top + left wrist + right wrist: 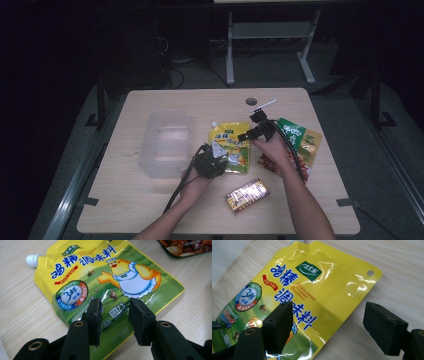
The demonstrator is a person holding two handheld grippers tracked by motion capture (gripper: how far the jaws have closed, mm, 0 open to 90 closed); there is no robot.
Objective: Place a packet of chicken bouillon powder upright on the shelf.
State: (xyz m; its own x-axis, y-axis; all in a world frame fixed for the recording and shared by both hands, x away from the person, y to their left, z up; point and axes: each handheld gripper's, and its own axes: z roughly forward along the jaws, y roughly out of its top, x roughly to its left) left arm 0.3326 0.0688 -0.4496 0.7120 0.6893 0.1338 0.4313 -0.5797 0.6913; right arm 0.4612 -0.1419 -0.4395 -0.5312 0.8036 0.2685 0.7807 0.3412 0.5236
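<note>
both sets of fingers are apart with nothing between them: the left gripper [113, 322] has a narrow gap, its fingers [95, 315] poised over the lower edge of the yellow pouch [105, 282]; the right gripper [327, 330] is spread wide, one finger [279, 323] over the pouch's printed face and the other over bare table [402, 272].

in the high view the pouch [231, 147] lies flat at the centre of the frame, the left gripper [210, 162] at its lower left corner, the right gripper [257, 131] at its upper right edge. a clear bin [165, 142] sits to its left, a green packet [295, 142] to its right, a red packet [246, 195] below.

the step looks like the approach to a two-sided pickup of the pouch. next, each gripper likely needs to dip until one finger slips under a thin edge, then close; a flat pouch gives little to bite.

open table lies above the pouch and between it and the bin; the right side is tighter, with the green packet near.
</note>
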